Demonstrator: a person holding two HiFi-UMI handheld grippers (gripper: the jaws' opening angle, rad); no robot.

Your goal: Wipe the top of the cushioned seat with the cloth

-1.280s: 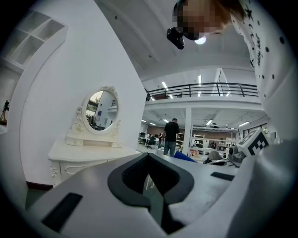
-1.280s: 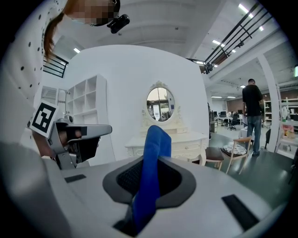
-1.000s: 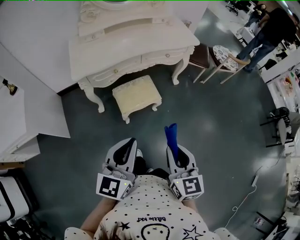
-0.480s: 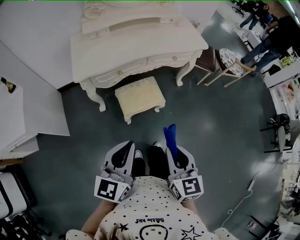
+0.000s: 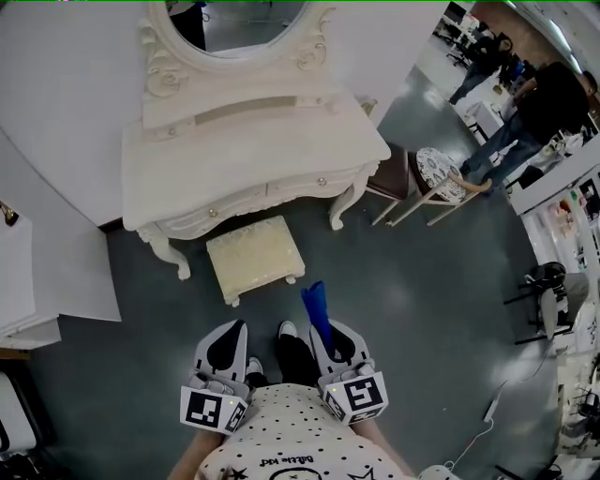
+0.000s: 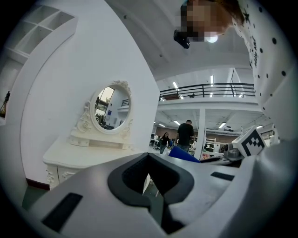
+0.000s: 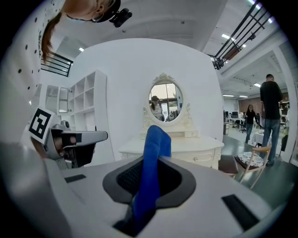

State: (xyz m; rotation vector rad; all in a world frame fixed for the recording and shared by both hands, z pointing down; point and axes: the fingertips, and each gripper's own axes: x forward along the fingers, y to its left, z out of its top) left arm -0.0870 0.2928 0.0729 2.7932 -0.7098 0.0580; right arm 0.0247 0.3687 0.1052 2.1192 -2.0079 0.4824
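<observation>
Cloth (image 7: 152,153), blue and narrow, stands up from the right gripper (image 5: 330,337), whose jaws are pressed together on its lower end; its free end curls over at the top. In the head view it points toward the far side, its tip just short of the cushioned seat (image 5: 255,258) and a little to the right of it, not touching. The seat, cream and tufted, stands on the grey floor (image 5: 422,281), partly tucked under the near edge of a white dressing table (image 5: 234,159) with an oval mirror (image 5: 239,19). The left gripper (image 5: 225,336) is held level beside the right one, its jaws closed with nothing between them. Two chairs (image 5: 433,169) stand to the right of the table.
</observation>
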